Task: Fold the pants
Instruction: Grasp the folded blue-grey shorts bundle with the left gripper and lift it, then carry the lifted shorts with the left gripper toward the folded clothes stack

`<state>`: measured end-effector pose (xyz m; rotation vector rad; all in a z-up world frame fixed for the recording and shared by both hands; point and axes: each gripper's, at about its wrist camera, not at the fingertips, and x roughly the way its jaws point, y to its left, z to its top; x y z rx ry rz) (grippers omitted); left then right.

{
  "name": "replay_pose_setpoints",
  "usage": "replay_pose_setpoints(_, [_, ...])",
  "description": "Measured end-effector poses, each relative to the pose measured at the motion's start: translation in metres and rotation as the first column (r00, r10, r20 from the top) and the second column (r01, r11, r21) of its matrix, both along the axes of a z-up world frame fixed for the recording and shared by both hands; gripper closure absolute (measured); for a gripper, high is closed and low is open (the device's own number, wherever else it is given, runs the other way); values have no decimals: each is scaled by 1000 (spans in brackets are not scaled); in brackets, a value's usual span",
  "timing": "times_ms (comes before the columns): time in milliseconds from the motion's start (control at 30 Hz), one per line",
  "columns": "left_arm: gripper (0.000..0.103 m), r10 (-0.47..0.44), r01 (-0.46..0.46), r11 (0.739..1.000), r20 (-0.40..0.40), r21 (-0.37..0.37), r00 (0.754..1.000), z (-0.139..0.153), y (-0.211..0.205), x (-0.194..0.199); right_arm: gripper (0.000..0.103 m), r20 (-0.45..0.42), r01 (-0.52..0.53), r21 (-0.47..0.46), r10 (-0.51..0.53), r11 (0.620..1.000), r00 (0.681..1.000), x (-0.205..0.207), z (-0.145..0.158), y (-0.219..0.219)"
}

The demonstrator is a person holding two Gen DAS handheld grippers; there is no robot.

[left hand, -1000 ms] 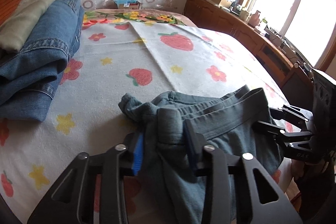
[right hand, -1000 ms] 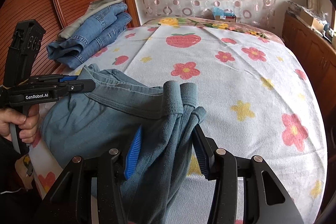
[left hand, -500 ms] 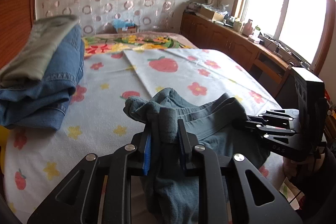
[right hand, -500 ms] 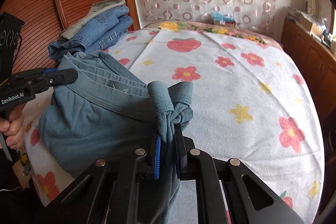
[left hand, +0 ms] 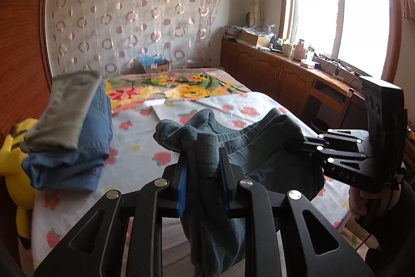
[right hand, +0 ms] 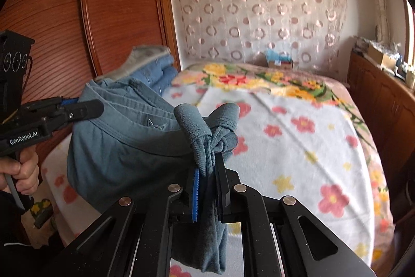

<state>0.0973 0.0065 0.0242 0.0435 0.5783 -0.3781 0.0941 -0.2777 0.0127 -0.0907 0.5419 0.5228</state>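
Note:
A pair of grey-blue pants (left hand: 259, 147) hangs in the air above the bed, stretched by its waistband between my two grippers. My left gripper (left hand: 203, 165) is shut on one bunched end of the waistband. My right gripper (right hand: 208, 173) is shut on the other end; the pants (right hand: 124, 147) sag between them. The right gripper also shows in the left wrist view (left hand: 311, 143), the left gripper in the right wrist view (right hand: 90, 107). The legs hang down below the frames.
The bed (right hand: 298, 142) has a white flowered cover. A stack of folded jeans with a grey garment on top (left hand: 75, 126) lies at its left side, beside a yellow plush toy (left hand: 13, 160). Wooden cabinets (left hand: 272, 72) run along the right under the window.
Both grippers closed on the waistband ends and lifted the pants up off the bed. The views now look higher across the room.

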Motion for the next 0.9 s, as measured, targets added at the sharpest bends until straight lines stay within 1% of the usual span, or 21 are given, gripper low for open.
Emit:
replay_pose_setpoints(233, [81,21,-22,1000,44,14,999,20,8,0,93,89,-24,-35,27,999,996,-9,25,5])
replay_pose_setpoints(367, [81,30,-31,999,64,14,997,29,14,-1,93,109,-34,-53,39,998,993,-9,32,9])
replay_pose_setpoints(600, [81,49,-50,999,76,9,996,35,25,5,93,115,-57,-68,65,996,991,2,32,18])
replay_pose_setpoints(900, [81,52,-52,999,55,4,997,35,29,29,93,91,-73,-55,78,996,993,25,25,17])
